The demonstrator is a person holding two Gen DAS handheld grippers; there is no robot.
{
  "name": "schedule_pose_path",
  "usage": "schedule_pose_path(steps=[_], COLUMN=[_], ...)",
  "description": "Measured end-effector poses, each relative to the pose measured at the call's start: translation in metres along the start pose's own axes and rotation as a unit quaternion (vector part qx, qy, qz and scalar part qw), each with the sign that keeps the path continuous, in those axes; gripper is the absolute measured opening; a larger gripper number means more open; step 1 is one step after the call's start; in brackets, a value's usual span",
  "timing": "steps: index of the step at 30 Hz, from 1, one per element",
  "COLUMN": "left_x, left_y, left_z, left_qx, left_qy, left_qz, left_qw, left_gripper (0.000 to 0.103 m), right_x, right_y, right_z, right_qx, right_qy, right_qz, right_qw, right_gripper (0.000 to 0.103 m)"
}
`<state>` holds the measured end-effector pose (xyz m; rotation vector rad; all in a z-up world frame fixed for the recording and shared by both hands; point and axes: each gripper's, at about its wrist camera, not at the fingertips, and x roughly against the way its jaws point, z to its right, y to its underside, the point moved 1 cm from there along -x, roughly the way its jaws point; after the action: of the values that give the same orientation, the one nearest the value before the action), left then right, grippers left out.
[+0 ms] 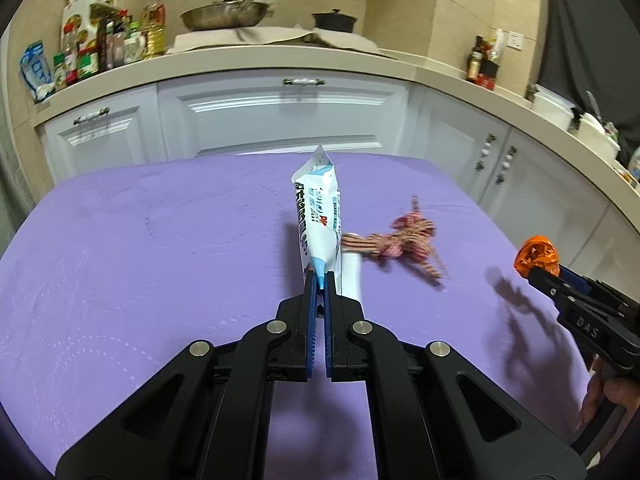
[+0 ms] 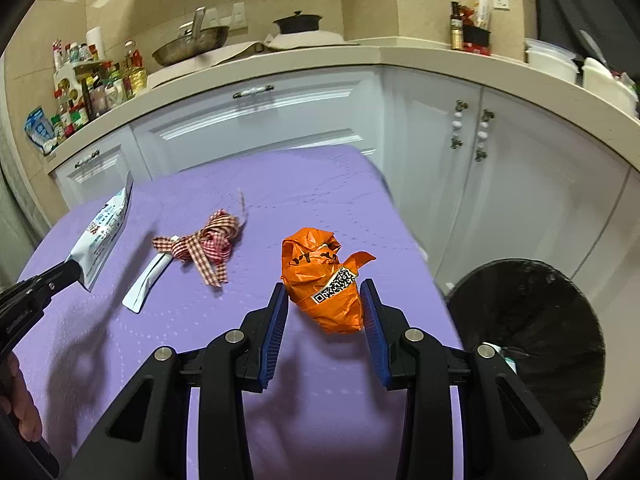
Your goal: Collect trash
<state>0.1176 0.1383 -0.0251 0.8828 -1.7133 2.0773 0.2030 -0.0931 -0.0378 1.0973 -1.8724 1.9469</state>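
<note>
Right wrist view: right gripper [image 2: 325, 312] clamps crumpled orange wrapper [image 2: 326, 280] above purple table [image 2: 320, 192] — slippery, may drop short of black bin [image 2: 532, 344]. Left gripper [image 1: 321, 280] pinches white-blue packet [image 1: 318, 216] by thin edge — could slip out.

Black bin [image 2: 528, 344] half hidden behind right gripper [image 2: 325, 307], contents indistinct

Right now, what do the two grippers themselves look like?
Both match. The left gripper and right gripper have matte black angular linkage arms with triangular cutouts, round silver pivot pins, and ribbed blue finger pads. The right one's side bears white "DAS" lettering. No cables or sleeves show.
</note>
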Motion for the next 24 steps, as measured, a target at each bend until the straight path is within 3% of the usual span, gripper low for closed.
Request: schedule_pose_path(steps=[10,24], left_x=[0.011,0.004], left_y=[0.007,0.027], left_z=[0.071,0.198], left_qx=[-0.056,-0.150], left_qy=[0.060,0.144], left_qz=[0.003,-0.007], left_qw=[0.9966,0.9780], left_gripper=[0.003,0.003], right_x=[0.036,0.075], right_y=[0.011,0.040], right_z=[0.059,0.160], right_qx=[-0.041,-0.115], right_qy=[0.050,0.126], right_qz=[0.022,0.039], right_qw=[0.998,0.985], right_gripper=[0.038,0.038])
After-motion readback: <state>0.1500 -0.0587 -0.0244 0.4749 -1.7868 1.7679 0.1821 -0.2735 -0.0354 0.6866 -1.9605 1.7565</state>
